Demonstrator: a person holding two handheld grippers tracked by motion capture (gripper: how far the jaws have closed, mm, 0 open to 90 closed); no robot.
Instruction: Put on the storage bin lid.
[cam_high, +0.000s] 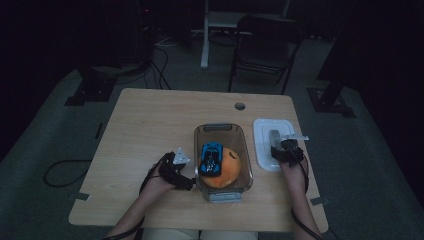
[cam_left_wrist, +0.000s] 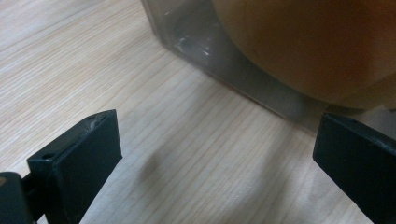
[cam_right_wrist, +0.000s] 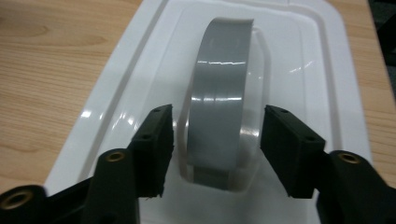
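reaching for the white lid (cam_high: 272, 145) beside the clear box (cam_high: 247, 150): right gripper (cam_right_wrist: 215, 140) brackets its grey handle (cam_right_wrist: 222, 102), jaws apart, no pinch yet; left gripper (cam_left_wrist: 217, 154) gapes empty. lidding remains.

A white lid (cam_high: 273, 145) with grey handle (cam_right_wrist: 222, 102); blue toy car (cam_high: 211, 158) on an orange ball (cam_high: 225, 172).

Your table (cam_high: 150, 125) carries a box and a lid.

You have a pale wood-grain top with a small round hole (cam_high: 240, 106) near its far edge. The clear box (cam_high: 247, 150) stands on it at the middle, towards your side. The white lid (cam_high: 262, 145) lies flat just right of the box, apart from it, with a grey handle (cam_right_wrist: 222, 102) along its middle. Your forearms rest over the near edge.
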